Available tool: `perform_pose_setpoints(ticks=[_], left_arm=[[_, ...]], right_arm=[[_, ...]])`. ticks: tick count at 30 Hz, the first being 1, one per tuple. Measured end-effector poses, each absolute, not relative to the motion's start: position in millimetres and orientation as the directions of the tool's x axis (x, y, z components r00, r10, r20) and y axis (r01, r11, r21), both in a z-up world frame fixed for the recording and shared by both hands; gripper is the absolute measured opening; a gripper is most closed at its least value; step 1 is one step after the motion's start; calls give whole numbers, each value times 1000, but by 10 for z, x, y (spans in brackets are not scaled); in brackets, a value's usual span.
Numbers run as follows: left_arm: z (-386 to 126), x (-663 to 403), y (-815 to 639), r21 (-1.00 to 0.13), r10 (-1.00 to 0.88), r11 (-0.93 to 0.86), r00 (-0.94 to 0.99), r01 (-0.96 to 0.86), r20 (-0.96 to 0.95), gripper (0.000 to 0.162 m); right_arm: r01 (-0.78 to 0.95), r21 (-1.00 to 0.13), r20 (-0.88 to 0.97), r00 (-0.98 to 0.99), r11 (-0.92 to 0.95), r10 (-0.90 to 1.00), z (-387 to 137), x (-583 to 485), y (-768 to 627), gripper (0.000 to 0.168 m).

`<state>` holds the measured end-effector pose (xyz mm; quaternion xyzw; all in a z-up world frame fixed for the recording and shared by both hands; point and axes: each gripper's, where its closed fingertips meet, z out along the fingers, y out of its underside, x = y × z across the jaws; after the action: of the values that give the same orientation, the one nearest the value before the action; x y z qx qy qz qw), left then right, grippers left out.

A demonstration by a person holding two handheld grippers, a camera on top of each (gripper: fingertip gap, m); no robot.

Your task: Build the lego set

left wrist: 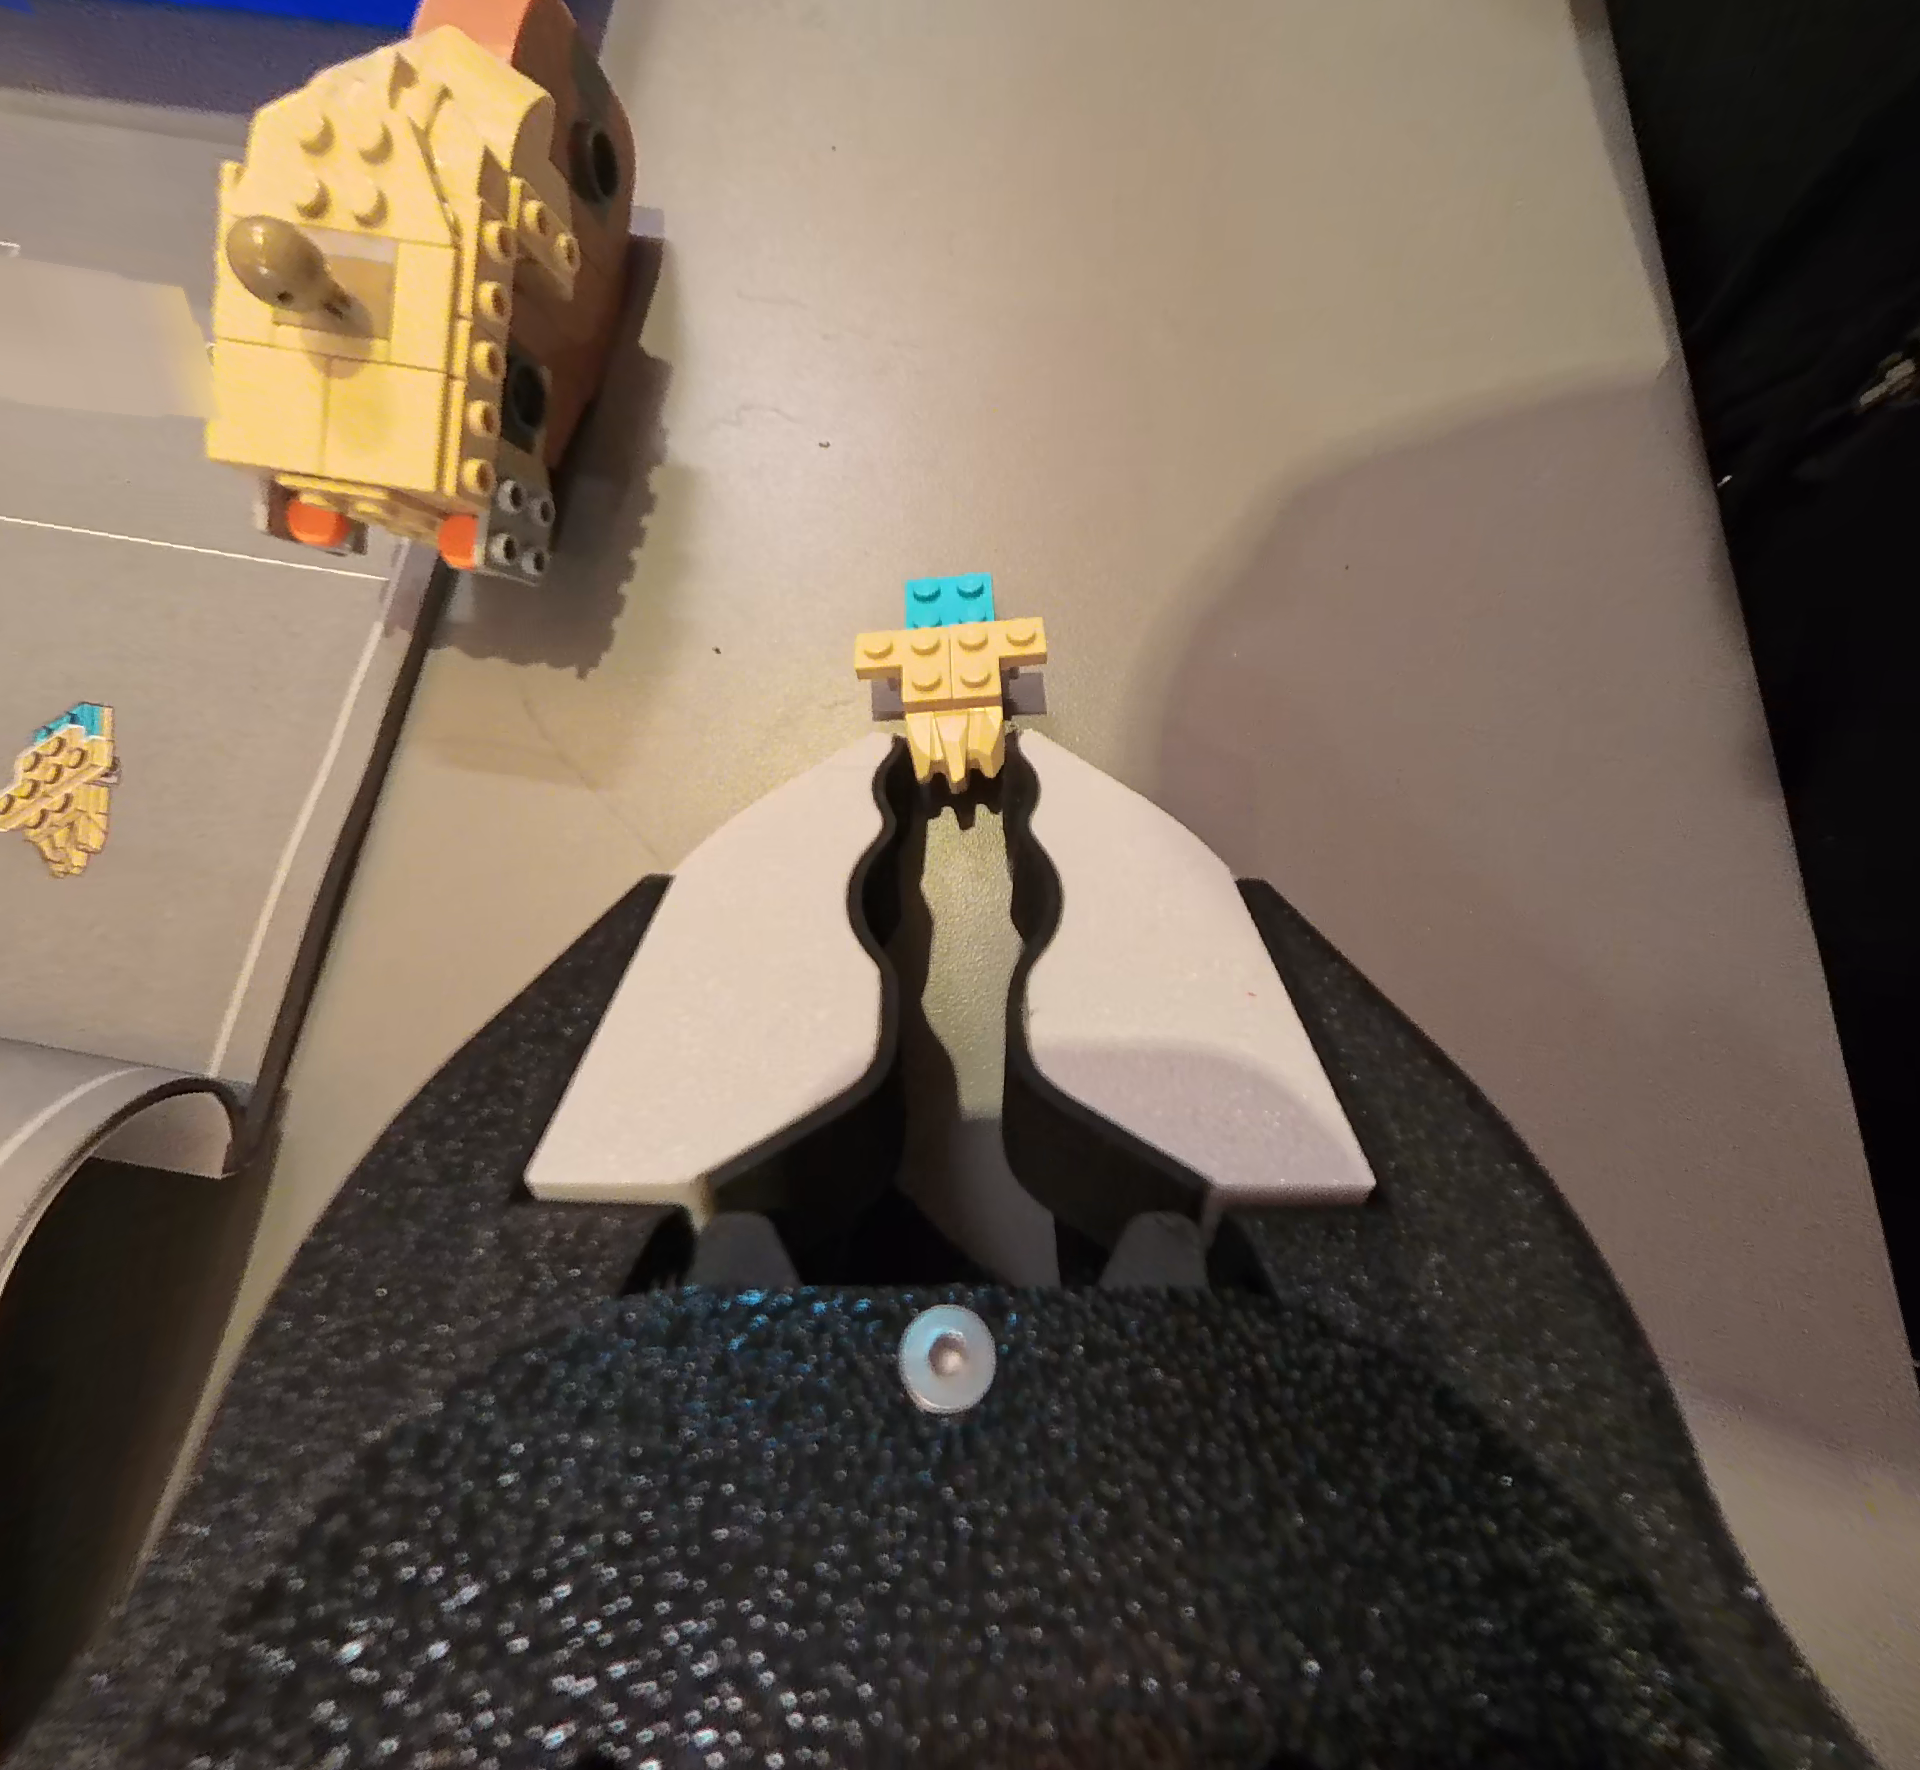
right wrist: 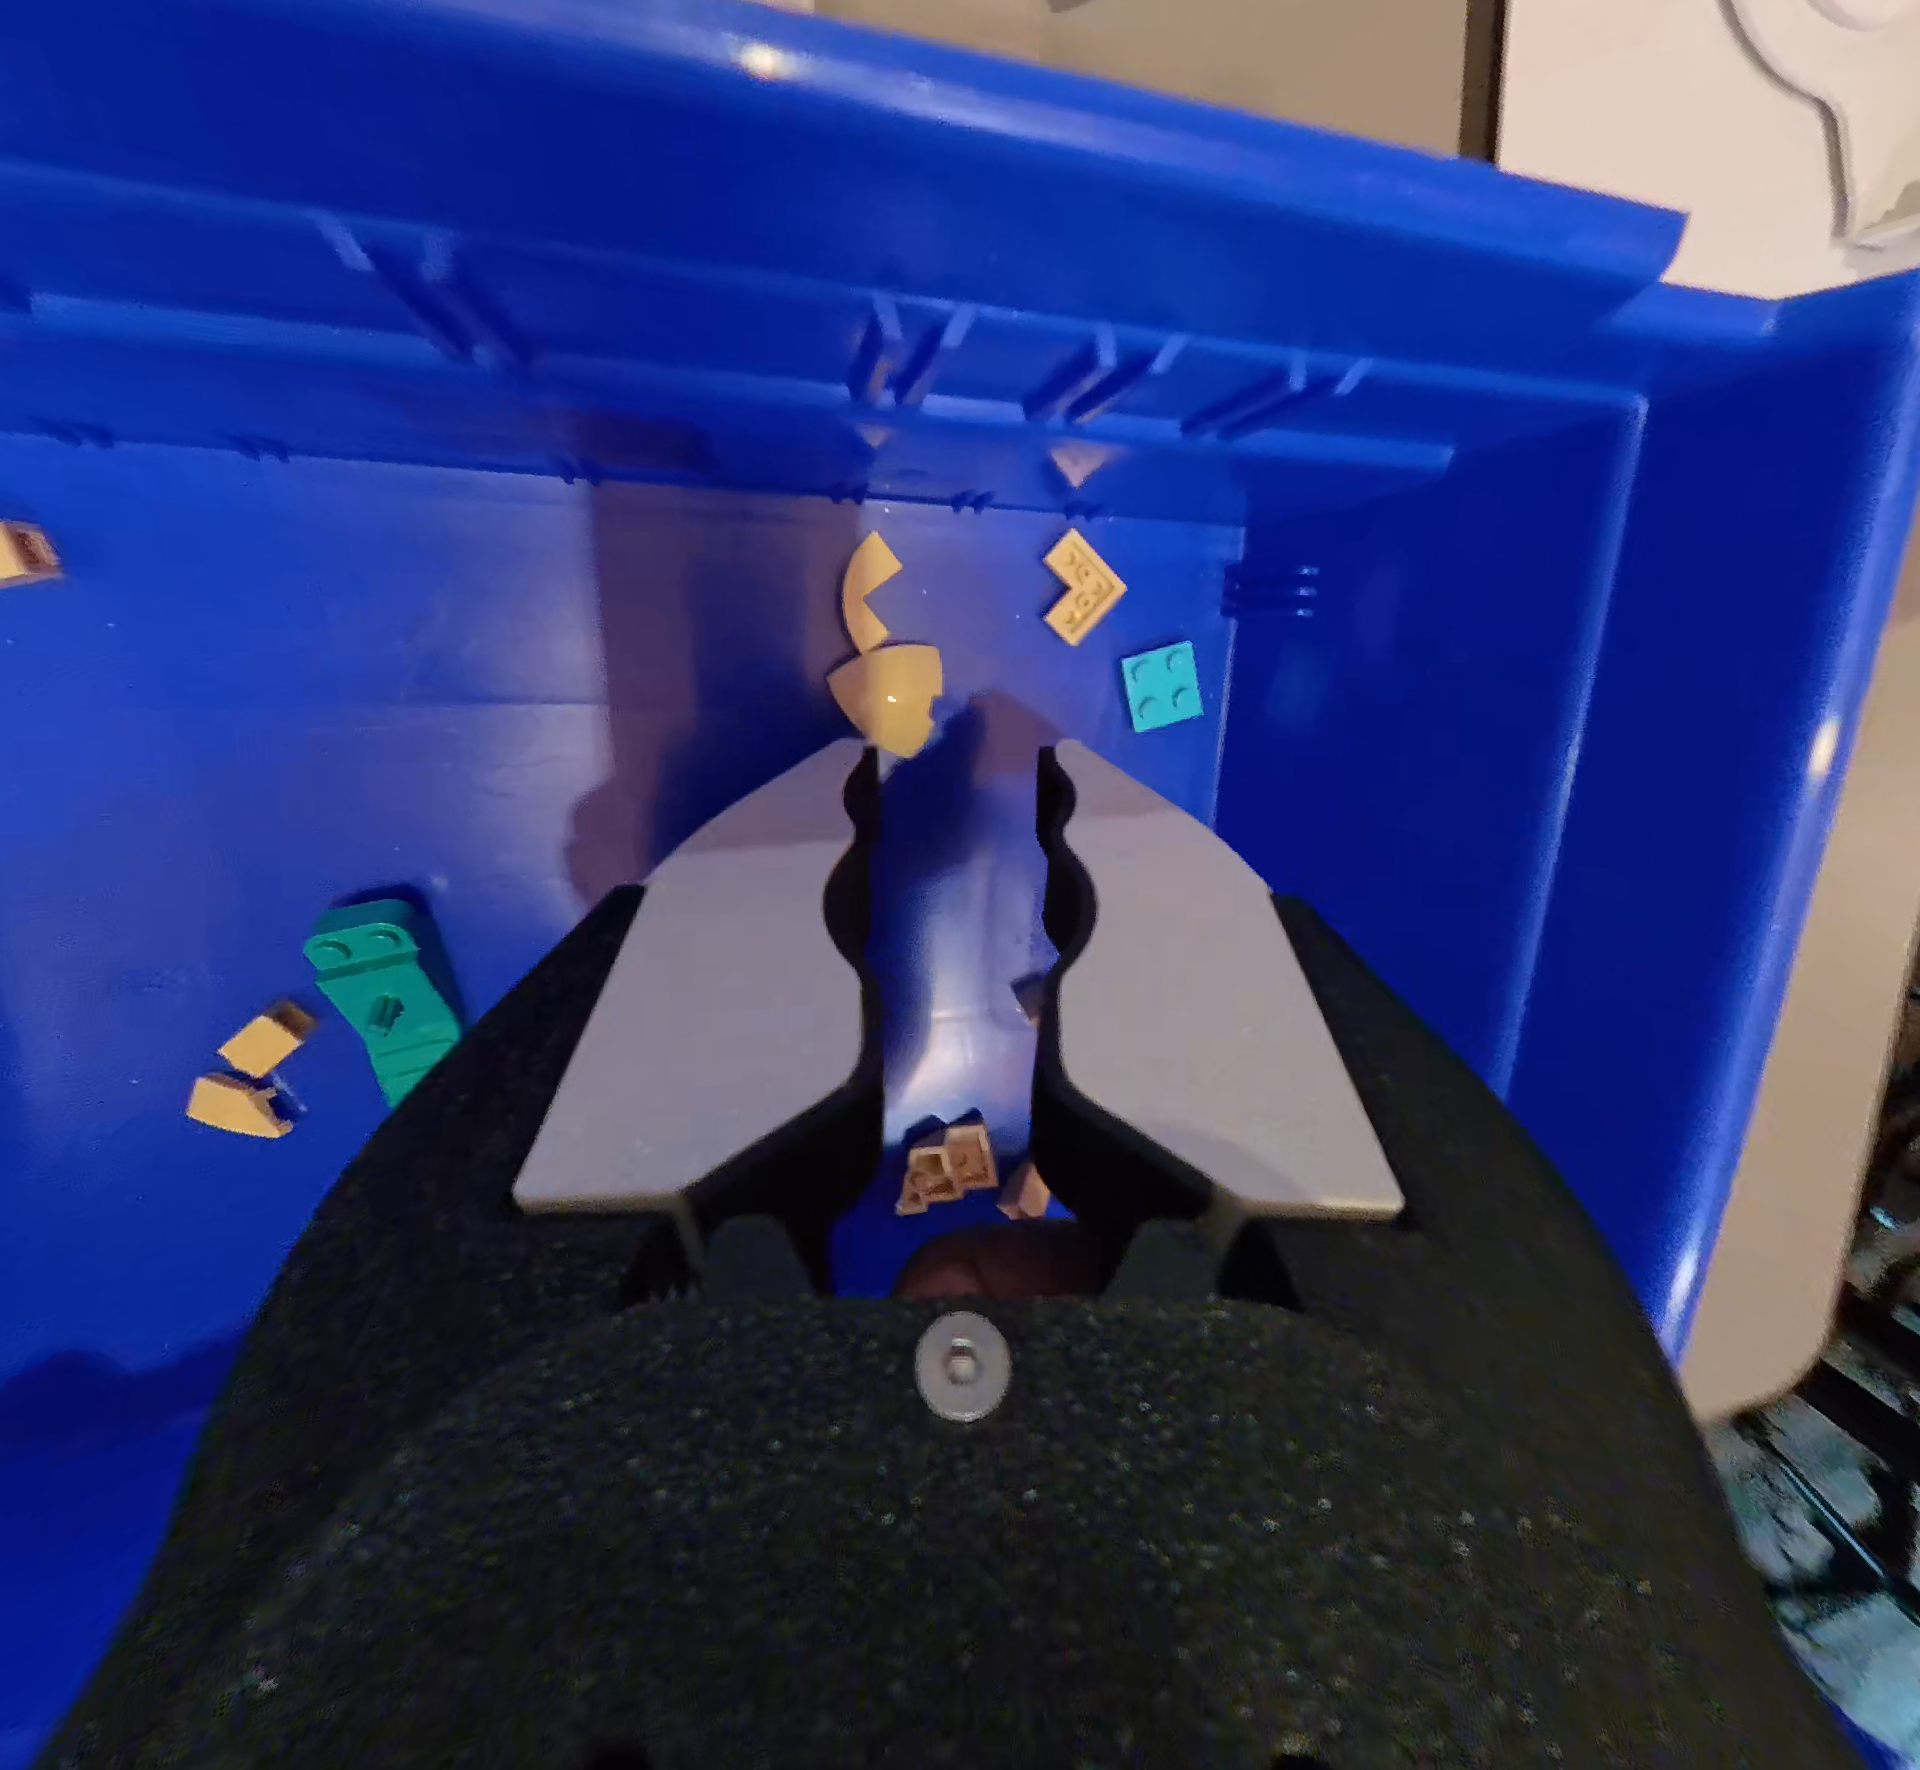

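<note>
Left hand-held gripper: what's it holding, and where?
The left hand-held gripper pinches the small tan-and-teal assembly by its tapered tan end.

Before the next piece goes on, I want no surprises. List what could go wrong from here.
1. The left tongs pinch the small tan-and-teal brick assembly only by its narrow claw end, so it may twist or slip out.
2. The right tongs, open inside the blue plastic bin, sit beside the rounded tan dome piece; closing could push it away rather than grip it.
</note>
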<state>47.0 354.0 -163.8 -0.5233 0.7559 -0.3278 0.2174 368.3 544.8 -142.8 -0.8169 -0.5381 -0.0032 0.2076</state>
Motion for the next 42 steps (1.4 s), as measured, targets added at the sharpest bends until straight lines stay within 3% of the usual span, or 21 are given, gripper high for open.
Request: perform_pose_setpoints(ticks=[4, 15, 22, 32, 34, 39, 42], left_arm=[[-1638, 469, 3539, -723, -934, 238, -358, -649, 14, 16], [-1639, 469, 3539, -723, -934, 238, -358, -648, 14, 16], [-1640, 469, 3538, -723, -934, 238, -358, -648, 14, 16], [-1640, 467, 3533, -723, -932, 241, -361, -647, 13, 16], [-1639, 466, 3529, -723, -932, 242, -363, -647, 13, 16], [-1639, 465, 3525, -723, -931, 243, -365, -647, 14, 16], [-1639, 462, 3516, -723, -930, 246, -368, -645, 13, 16]], right_arm=[[861, -399, 163, 406, -316, 899, -1400, 3588, 5388, 30], [867, -380, 194, 415, -322, 889, -1442, 3652, 5558, 27], [900, -273, 284, 413, -340, 865, -1545, 3734, 5773, 22], [852, -205, -18, 489, -482, 872, -1647, 3715, 5522, 20], [886, -188, 53, 439, -423, 897, -1612, 3780, 5526, 22], [843, -323, 214, 508, -430, 835, -1476, 3746, 5876, 18], [856, -223, 264, 513, -466, 817, -1601, 3848, 5908, 17]])
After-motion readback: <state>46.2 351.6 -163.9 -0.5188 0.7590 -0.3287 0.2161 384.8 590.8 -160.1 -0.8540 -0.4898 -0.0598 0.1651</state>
